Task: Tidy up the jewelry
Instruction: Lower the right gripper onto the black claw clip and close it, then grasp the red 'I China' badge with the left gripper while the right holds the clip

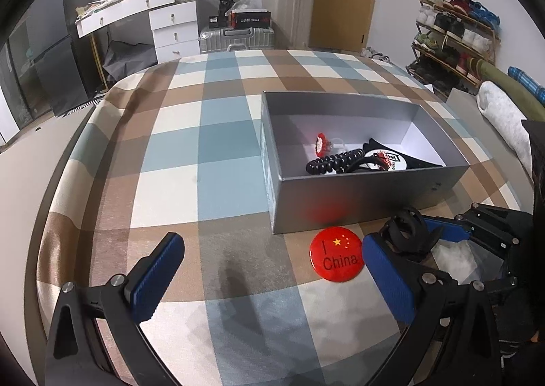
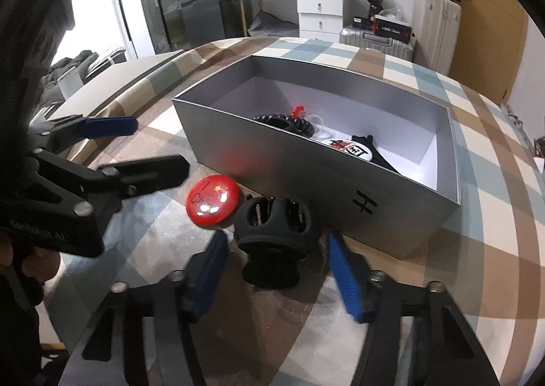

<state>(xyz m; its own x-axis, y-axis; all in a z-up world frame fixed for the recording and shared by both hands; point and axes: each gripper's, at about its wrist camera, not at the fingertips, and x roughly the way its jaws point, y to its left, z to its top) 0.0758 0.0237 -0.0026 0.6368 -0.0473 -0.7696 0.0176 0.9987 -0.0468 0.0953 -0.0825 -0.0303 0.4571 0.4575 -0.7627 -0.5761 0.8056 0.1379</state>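
Two tongs work over a bed covered in a blue, brown and cream checked sheet (image 1: 218,147). Furthest left, the left tongs (image 1: 272,280) stand spread wide with nothing between their blue pads, low over the sheet; from the right wrist view they (image 2: 160,144) come in from the left edge, one finger reaching toward the badge. Next to the right lies the round red badge (image 1: 335,253) with a yellow-starred flag and the word "China", flat on the sheet, just in front of the box's near wall, which throws back its red glow. Just beside the badge, and touching or nearly touching it in the right wrist view, sits a black claw hair clip (image 2: 277,232), resting on the sheet near the box's front wall. The right tongs (image 2: 277,275) are spread on either side of this clip, blue pads (image 2: 347,280) clear of it. Behind all of these stands the open grey box (image 2: 340,191), with a white floor and a small black mark on its outer wall. Inside it, from left to right, are a black spiral hair tie (image 1: 332,161), a red and white ornament (image 1: 320,144) on a clear band, and a black-and-white printed piece (image 1: 385,159) toward the right.
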